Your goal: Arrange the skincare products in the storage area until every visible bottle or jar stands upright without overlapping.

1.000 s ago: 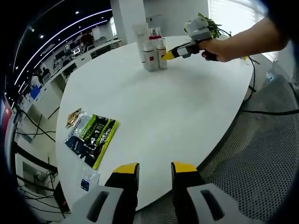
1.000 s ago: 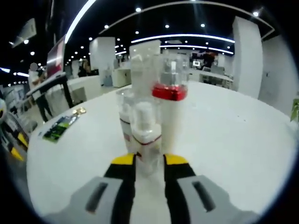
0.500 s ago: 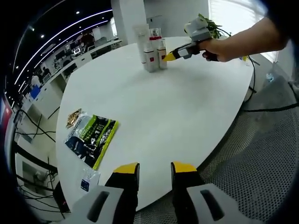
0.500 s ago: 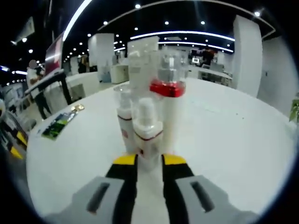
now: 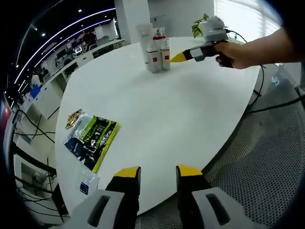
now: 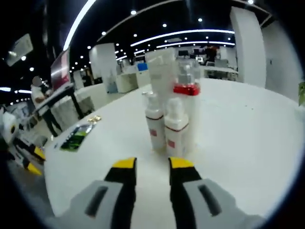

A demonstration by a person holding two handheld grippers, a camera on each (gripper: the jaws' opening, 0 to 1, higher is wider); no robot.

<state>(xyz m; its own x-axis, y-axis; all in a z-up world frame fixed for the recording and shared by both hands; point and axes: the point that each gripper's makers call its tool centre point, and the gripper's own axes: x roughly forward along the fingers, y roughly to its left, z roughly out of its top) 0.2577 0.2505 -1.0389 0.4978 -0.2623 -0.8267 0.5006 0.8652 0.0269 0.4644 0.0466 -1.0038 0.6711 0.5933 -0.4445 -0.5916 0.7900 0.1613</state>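
Observation:
Several white skincare bottles [image 5: 153, 46] stand upright in a tight cluster at the far side of the round white table [image 5: 171, 109]. In the right gripper view the cluster is a tall white tube [image 6: 161, 71], a red-collared bottle [image 6: 187, 107], a pump bottle [image 6: 154, 123] and a smaller bottle [image 6: 176, 136] in front. My right gripper [image 6: 152, 164] is open and empty, a short way back from the front bottle. It also shows in the left gripper view as the right gripper [image 5: 183, 57], held by a hand [image 5: 233, 50]. My left gripper [image 5: 157, 174] is open and empty at the table's near edge.
A green and black snack packet [image 5: 91, 137] lies near the table's left edge, with a small gold item [image 5: 74, 117] and a small sachet [image 5: 88, 183] close by. A potted plant [image 5: 199, 25] stands beyond the bottles. Grey carpet [image 5: 267, 157] lies to the right of the table.
My right gripper has drawn back from the bottle cluster; the small front bottle that stood between its jaws now stands free ahead of them. The left gripper has stayed in place.

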